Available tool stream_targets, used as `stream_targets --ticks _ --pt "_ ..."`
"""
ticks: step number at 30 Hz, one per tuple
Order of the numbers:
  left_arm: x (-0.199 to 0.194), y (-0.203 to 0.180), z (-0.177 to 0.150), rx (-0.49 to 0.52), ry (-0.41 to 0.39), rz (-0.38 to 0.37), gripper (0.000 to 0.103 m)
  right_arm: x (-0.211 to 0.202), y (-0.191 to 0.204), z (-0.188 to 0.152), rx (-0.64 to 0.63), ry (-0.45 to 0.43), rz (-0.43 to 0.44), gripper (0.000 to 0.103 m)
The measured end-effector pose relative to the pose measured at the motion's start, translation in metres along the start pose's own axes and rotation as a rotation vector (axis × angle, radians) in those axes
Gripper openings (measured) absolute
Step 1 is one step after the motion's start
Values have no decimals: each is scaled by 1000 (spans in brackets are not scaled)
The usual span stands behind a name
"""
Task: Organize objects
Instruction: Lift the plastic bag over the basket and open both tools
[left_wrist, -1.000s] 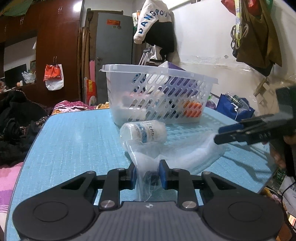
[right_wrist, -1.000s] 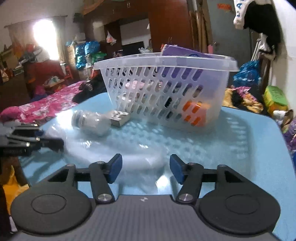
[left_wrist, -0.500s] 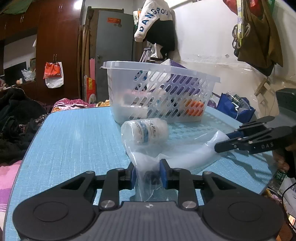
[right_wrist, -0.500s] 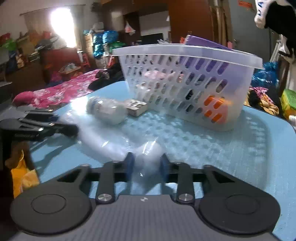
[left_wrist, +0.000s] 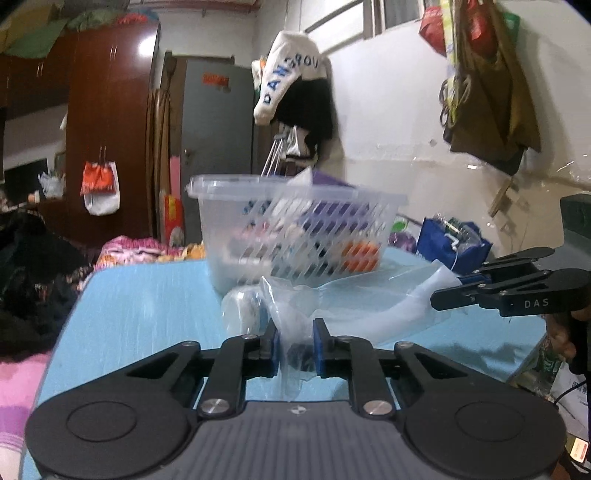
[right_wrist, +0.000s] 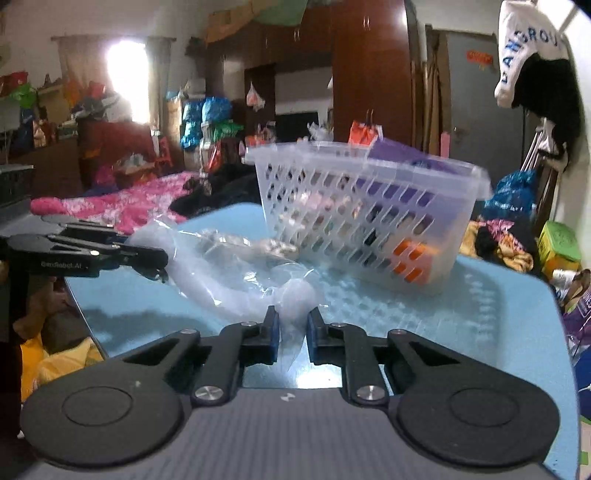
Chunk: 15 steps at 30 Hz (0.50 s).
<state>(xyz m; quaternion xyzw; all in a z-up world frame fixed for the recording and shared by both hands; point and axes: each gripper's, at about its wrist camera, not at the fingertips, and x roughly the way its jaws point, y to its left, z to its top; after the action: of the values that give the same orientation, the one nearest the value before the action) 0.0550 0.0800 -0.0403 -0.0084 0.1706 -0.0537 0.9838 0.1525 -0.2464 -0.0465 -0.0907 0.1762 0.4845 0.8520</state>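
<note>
A clear plastic bag (left_wrist: 354, 299) (right_wrist: 229, 273) is stretched between my two grippers, lifted off the blue table (left_wrist: 147, 302). My left gripper (left_wrist: 294, 345) is shut on one end of the bag. My right gripper (right_wrist: 293, 334) is shut on the other end; it also shows in the left wrist view (left_wrist: 509, 291). A white bottle (left_wrist: 245, 310) lies on the table just behind the bag. A white slotted basket (left_wrist: 299, 236) (right_wrist: 369, 221) holding several items stands behind it.
The table's right edge (left_wrist: 532, 354) is close to the right gripper. A blue bag (left_wrist: 450, 240) sits past the table by the wall. A bed with pink bedding (right_wrist: 122, 203) and dark clothes lies beyond the table's far side.
My right gripper shut on the bag's end. Both grippers then rose, lifting the bag off the table; the bottle stayed on the table.
</note>
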Motion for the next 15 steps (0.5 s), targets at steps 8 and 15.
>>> stream_targets --ticks 8,15 --pt "-7 -7 40 29 -102 -8 20 -16 -3 38 -23 -102 -54 17" --pt "-2 -14 109 80 -220 14 20 -16 -18 99 -33 -203 -127 17"
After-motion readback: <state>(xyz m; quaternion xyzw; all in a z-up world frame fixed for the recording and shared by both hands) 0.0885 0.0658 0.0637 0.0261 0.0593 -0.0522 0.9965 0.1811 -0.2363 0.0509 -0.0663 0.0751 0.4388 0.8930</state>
